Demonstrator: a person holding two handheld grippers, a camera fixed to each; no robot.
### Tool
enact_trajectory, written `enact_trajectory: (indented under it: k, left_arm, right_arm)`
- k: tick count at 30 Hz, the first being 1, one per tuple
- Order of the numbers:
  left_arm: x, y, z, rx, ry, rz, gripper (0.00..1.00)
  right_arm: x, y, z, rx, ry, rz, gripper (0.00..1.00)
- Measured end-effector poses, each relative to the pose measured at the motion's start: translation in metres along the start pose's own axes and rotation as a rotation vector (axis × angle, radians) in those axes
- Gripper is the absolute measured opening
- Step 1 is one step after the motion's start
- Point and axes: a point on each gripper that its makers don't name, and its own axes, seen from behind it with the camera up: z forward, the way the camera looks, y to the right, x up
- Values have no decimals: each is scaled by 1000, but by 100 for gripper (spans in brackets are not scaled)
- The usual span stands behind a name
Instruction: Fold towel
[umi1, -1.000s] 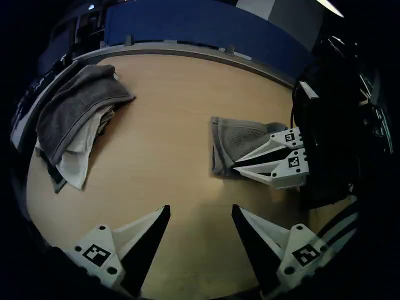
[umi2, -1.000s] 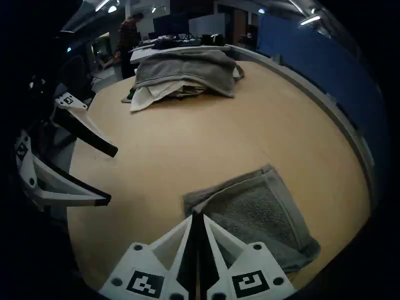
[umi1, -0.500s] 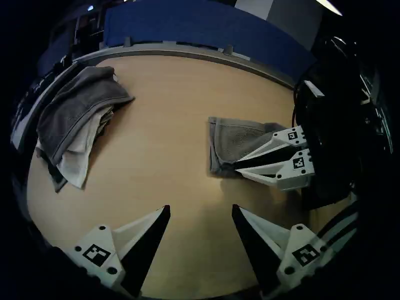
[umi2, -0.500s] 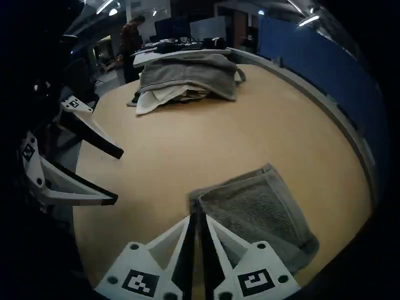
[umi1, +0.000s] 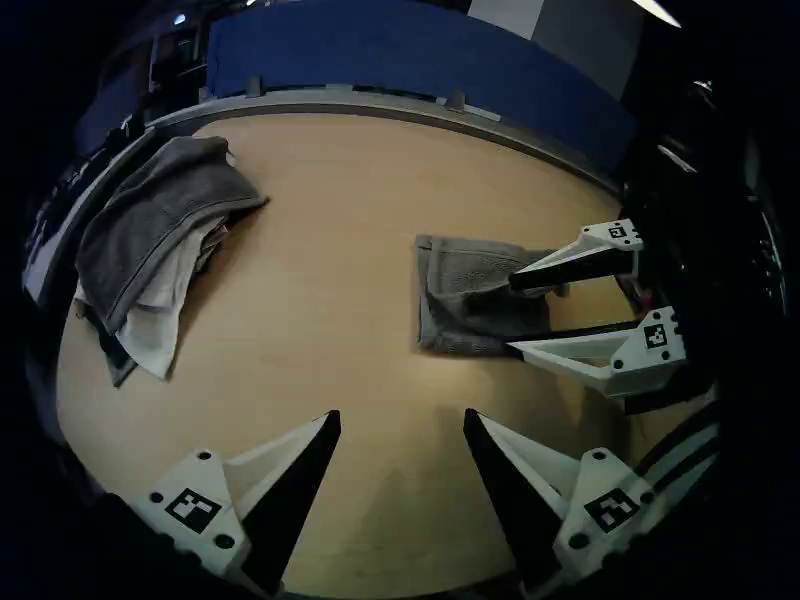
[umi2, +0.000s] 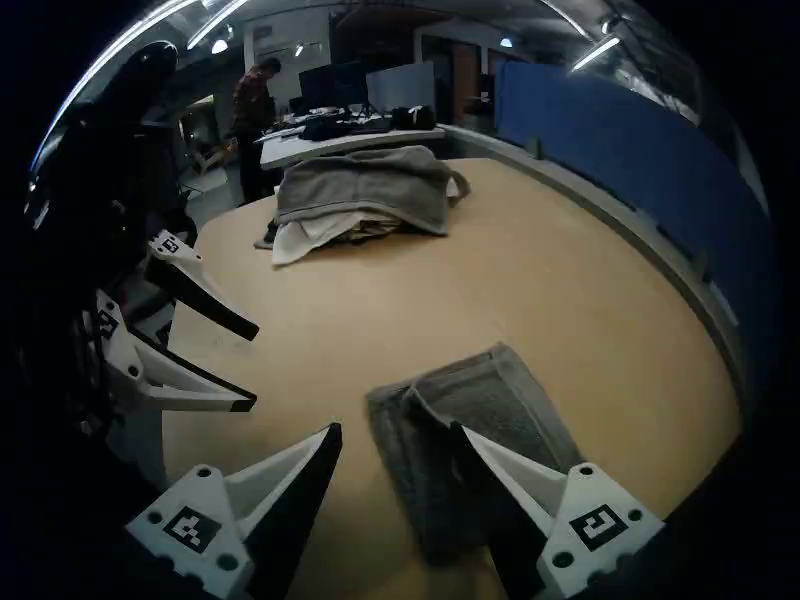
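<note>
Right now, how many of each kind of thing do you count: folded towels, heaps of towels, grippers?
Folded towel: 1
Heap of towels: 1
Grippers: 2, the left gripper and the right gripper, both open
Total: 4

Light wood table, grey rim. Blue partition along far edge. Dim office beyond: strip ceiling lights, white desk past table's end, dark monitors on it, person standing beside.
</note>
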Motion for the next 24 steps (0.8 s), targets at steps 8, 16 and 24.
enact_trajectory:
  k: [8,16,24]
  left_arm:
    - [1,3,2,0,0,3,91]
    - [4,9,4,-6,1,12,91]
    - [6,12,5,-8,2,16,91]
  right_arm:
    - [-6,20,-24,-55,20,30,83]
    - [-34,37,-43,-106,-7,67,83]
    - [-67,45,-58,-148,-49,103,83]
